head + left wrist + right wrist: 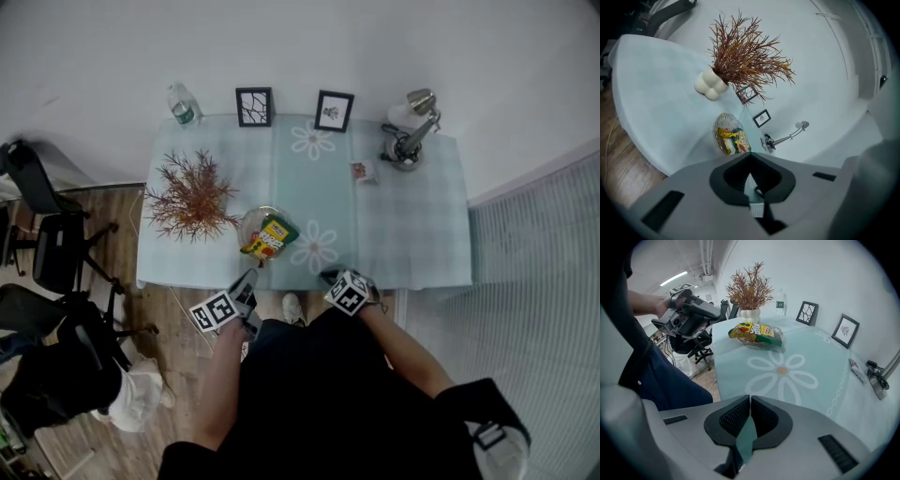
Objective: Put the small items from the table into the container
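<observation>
Nearest me, both grippers hang at the table's front edge. The left gripper (pixel 247 280) has its jaws pressed together on nothing, and the right gripper (pixel 331 277) is likewise closed and empty. Just beyond the left one sits the clear glass bowl (pixel 246 221) — a yellow-and-green snack packet (pixel 270 236) already lies in it. Farther back, well apart from the bowl and to its right, a small pale flat packet (pixel 361 172) rests on the pale teal flower-print tablecloth (pixel 412 234), near the silver desk lamp (pixel 411 141). It lies ahead and right of the right gripper — I judge that hand the nearer. The packet is too small for me to read its long axis.
</observation>
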`<act>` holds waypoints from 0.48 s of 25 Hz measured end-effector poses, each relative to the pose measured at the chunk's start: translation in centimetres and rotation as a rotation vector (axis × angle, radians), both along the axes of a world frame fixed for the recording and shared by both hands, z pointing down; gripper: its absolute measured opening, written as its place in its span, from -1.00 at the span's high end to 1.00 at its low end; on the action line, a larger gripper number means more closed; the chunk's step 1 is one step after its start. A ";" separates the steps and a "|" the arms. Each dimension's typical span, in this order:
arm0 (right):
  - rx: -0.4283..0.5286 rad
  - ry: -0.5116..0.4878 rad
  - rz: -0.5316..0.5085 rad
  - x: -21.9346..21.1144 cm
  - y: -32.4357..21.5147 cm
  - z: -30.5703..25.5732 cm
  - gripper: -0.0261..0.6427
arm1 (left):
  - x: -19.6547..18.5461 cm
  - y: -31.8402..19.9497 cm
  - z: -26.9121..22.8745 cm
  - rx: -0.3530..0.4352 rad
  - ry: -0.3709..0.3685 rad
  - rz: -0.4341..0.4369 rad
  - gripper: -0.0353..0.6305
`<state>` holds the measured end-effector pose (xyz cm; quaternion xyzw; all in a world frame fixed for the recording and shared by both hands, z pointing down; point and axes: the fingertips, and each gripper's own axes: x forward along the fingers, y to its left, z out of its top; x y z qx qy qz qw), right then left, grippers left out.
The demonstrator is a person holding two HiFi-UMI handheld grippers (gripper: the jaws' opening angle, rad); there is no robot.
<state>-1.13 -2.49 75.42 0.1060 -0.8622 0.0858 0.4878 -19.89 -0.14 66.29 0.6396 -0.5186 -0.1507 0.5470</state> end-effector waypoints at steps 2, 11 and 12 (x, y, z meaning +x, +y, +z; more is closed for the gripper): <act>0.001 -0.001 0.004 0.0 0.0 0.0 0.83 | 0.1 0.1 0.3 -0.009 -0.019 0.011 0.88; 0.008 0.000 0.021 0.0 0.1 0.0 0.83 | 1.0 0.1 0.8 -0.007 -0.012 0.050 0.88; 0.012 0.002 0.017 -0.1 0.0 0.0 0.83 | 1.2 0.1 0.9 -0.007 -0.006 0.057 0.88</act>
